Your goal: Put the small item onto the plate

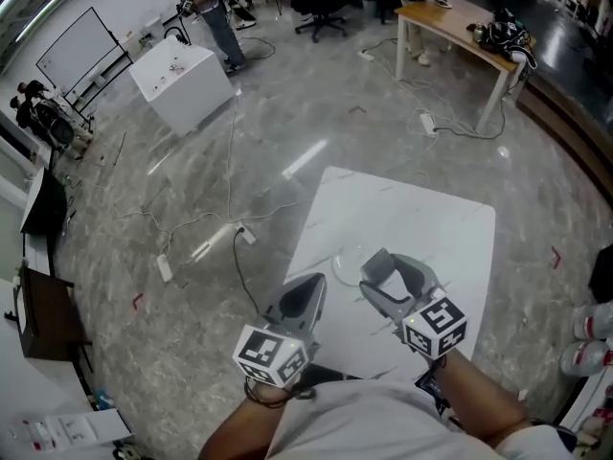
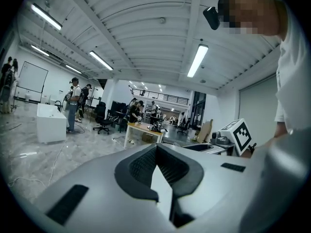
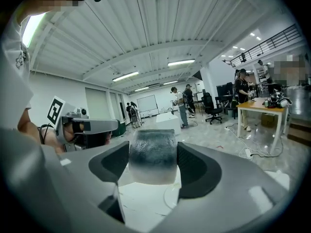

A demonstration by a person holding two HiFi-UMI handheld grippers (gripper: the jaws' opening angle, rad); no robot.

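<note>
r gripper (image 1: 375,274) clamped on clear small item (image 3: 151,159) over white table (image 1: 436,233), plate (image 3: 170,198) just below. l gripper (image 2: 156,147) jaws together, alongside. open tabletop ahead to far edge.

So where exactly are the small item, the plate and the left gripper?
small item (image 3: 154,157): right gripper view, on its dark front face.
plate (image 3: 170,198): right gripper view, on its clear rim below the item.
left gripper (image 2: 156,148): left gripper view, where its shut tips meet.

Open lab hall, marble floor (image 1: 287,132), whiteboard (image 1: 77,48), office chairs (image 1: 321,12), wooden desk (image 1: 455,22), trailing cables (image 1: 233,151), strip lights (image 2: 197,60).
</note>
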